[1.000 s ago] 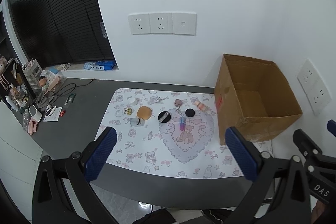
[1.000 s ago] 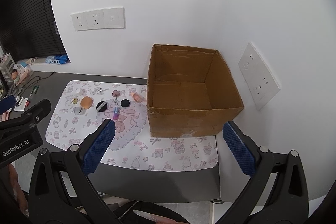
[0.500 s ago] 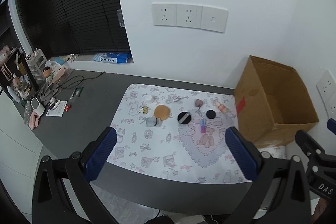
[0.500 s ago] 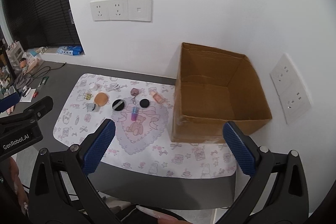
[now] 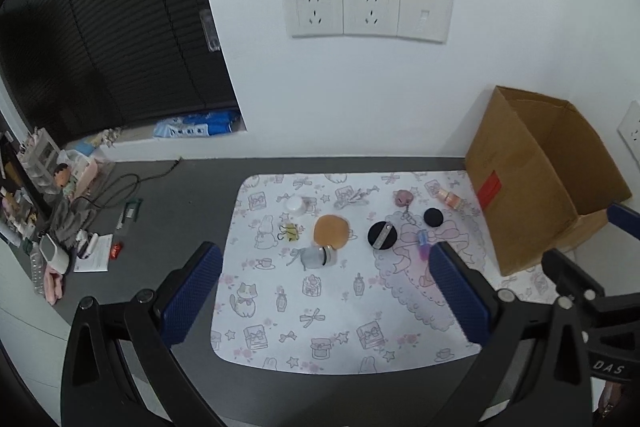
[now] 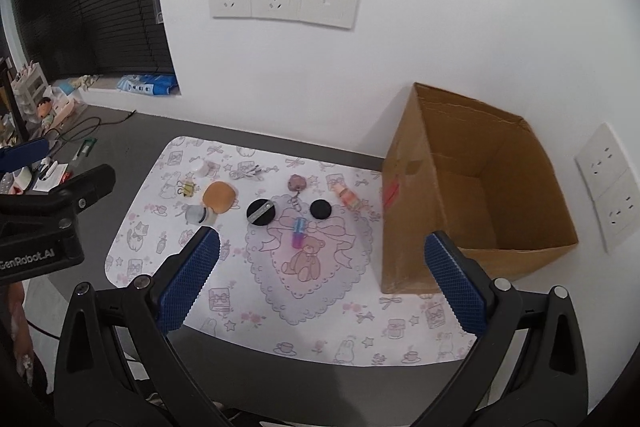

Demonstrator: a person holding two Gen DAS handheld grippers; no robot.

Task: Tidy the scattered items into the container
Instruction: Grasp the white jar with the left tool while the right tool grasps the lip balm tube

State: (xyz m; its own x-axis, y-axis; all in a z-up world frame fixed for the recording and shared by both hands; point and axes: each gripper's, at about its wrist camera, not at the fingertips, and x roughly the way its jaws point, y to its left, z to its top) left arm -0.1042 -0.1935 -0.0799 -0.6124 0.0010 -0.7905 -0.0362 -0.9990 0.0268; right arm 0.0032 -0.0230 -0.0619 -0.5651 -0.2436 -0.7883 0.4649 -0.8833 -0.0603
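An open cardboard box (image 5: 536,183) (image 6: 476,203) stands at the right end of a patterned mat (image 5: 320,291) (image 6: 256,283). Scattered on the mat are an orange puff (image 5: 330,231) (image 6: 219,195), two black round discs (image 5: 383,235) (image 5: 433,217) (image 6: 261,211) (image 6: 320,209), a small grey jar on its side (image 5: 318,256) (image 6: 196,214), a white cap (image 5: 294,205), a yellow clip (image 5: 290,231), a pink keychain (image 5: 403,197) (image 6: 297,183), a pink-blue tube (image 6: 298,231) and a small pink bottle (image 5: 450,197) (image 6: 347,197). My left gripper (image 5: 328,291) and right gripper (image 6: 320,275) are both open and empty, held above the mat's near side.
A dark desk (image 5: 180,195) carries the mat. Clutter, cables and small items lie at the far left (image 5: 68,219). Wall sockets (image 5: 368,11) are on the white wall behind. A window with dark blinds (image 5: 100,27) is at the left.
Both grippers have moved forward and to the left, closer to the mat. The items look larger and the box has shifted right in both views. Both stay open.
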